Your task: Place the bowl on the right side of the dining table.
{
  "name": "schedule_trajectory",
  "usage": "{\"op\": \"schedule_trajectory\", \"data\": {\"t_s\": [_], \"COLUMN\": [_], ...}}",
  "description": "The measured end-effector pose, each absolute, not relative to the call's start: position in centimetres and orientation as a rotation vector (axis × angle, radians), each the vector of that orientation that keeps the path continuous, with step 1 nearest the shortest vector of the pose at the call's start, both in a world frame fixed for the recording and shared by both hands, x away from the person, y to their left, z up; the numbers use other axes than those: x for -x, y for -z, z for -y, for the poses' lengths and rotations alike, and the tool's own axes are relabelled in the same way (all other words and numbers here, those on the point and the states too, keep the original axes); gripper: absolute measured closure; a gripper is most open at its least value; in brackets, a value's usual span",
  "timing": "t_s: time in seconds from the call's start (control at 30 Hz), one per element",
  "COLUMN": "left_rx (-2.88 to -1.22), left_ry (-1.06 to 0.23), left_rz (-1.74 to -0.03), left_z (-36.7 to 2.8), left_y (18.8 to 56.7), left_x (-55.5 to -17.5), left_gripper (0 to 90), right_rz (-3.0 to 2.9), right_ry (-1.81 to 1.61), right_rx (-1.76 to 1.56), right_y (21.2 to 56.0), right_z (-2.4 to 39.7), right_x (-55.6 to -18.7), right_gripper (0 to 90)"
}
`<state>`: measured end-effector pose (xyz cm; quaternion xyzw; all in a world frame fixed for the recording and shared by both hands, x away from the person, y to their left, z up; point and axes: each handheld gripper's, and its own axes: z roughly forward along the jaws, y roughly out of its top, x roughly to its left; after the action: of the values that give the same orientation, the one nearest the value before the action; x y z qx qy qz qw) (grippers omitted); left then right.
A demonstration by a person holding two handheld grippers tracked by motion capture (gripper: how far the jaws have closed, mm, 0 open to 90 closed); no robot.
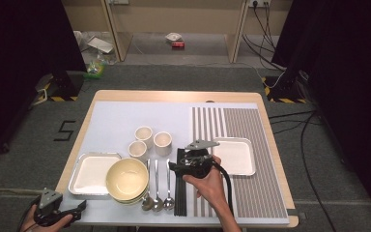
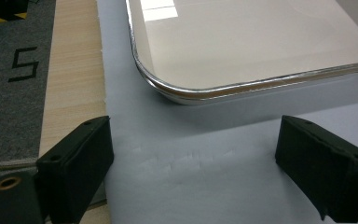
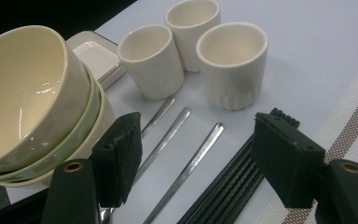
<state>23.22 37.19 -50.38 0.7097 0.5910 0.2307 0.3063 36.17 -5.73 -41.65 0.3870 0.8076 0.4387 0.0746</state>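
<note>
**Right gripper over the cutlery row**

The right gripper (image 3: 196, 156) hangs released above the three spoons (image 3: 186, 140) and the black chopsticks (image 3: 233, 186), jaws wide, grasping nothing. The spoons lie side by side between the stacked bowls (image 3: 32, 102) and the chopsticks. The left gripper (image 2: 193, 170) rests released at the bench corner, near a metal tray (image 2: 177, 91).

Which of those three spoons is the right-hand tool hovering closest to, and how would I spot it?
Start at the stack of bowls near the table's front edge. Just right of it three spoons lie side by side, then a bundle of black chopsticks. The spoon you want is the rightmost one, lying directly beside the chopsticks, below the right gripper.
</note>
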Motion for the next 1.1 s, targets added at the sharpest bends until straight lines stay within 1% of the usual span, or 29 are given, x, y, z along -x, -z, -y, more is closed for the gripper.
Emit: {"op": "schedule_trajectory", "data": {"t_s": [0.6, 1.1], "left_rx": [-1.870, -1.865], "left_ry": [-0.621, -0.621], "left_rz": [-1.558, -1.560], "left_z": [-37.2, -37.2], "left_y": [50.5, 50.5], "left_x": [-23.1, -23.1], "left_gripper": [10.0, 10.0], "right_rz": [-2.448, -2.476], "right_ry": [-1.358, -1.427], "right_rx": [-1.123, -1.078], "right_y": [41.3, 40.5], "right_z": [4.0, 1.7], "right_x": [-36.1, -35.9], "right_gripper": [35.0, 39.3]}}
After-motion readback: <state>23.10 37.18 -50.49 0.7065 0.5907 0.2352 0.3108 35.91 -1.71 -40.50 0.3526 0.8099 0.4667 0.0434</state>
